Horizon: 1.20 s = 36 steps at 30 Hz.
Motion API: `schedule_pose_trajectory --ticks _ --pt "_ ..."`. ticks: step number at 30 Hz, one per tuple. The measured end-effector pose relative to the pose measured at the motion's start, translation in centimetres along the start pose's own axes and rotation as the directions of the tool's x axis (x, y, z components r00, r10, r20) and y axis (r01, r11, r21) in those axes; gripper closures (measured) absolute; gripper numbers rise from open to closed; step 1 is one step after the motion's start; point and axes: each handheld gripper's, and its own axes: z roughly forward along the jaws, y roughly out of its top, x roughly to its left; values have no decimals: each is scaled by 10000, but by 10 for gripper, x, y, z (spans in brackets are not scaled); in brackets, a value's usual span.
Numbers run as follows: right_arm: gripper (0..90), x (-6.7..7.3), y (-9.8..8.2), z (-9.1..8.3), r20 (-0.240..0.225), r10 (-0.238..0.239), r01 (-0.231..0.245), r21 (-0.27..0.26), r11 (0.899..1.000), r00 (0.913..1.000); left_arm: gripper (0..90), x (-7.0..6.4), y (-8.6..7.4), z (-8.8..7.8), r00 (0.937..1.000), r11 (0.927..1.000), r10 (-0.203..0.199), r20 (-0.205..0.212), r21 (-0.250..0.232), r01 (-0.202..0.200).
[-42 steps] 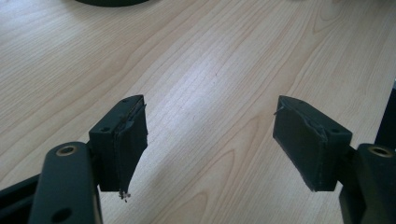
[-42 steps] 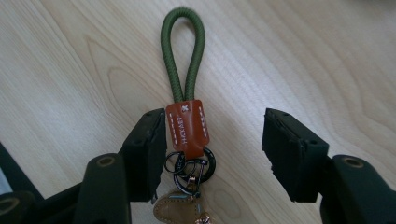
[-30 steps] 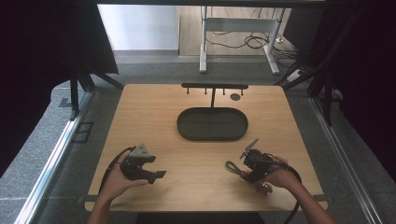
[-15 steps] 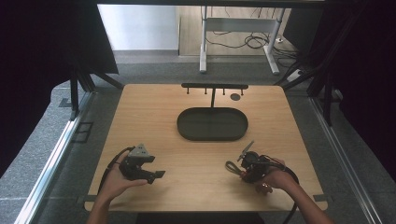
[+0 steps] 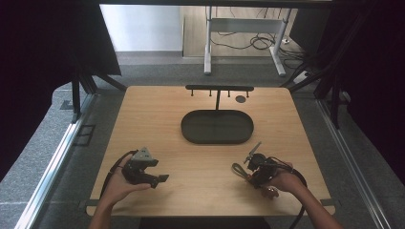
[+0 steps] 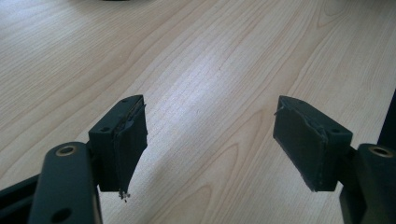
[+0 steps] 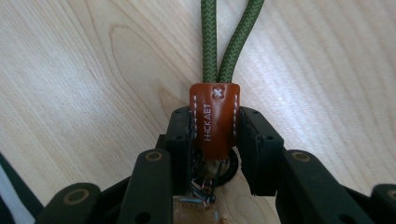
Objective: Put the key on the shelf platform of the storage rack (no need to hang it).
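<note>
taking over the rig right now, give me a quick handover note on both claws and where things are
Right claw: shut on the brown leather tab of a green cord loop, low over the table's near right part; in the high view the loop lies on the wood.
Left claw: open, nothing in it, over bare wood at the near left.
Black oval tray: mid-table, nothing in it. Hook rack stands behind it, nothing hanging on it.
Done: cord gripped.
Left: probably carry it to the rack or tray; which one I cannot tell.
</note>
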Motion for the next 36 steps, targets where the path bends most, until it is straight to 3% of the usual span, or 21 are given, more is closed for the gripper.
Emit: schedule_pose_trajectory --ticks 8,17,36 --pt "674 -11 1 -23 -236 169 -178 -372 9992 9996 265 1 0 -1 10000 10000 55 1 22 -55" --pt "675 -15 6 -52 -147 132 -145 -949 9954 9998 265 1 -1 -1 10000 10000 34 -3 42 -34" --pt "676 -26 21 -86 -79 32 -45 -1742 9847 10000 265 1 -1 -1 10000 9999 68 35 83 -69"
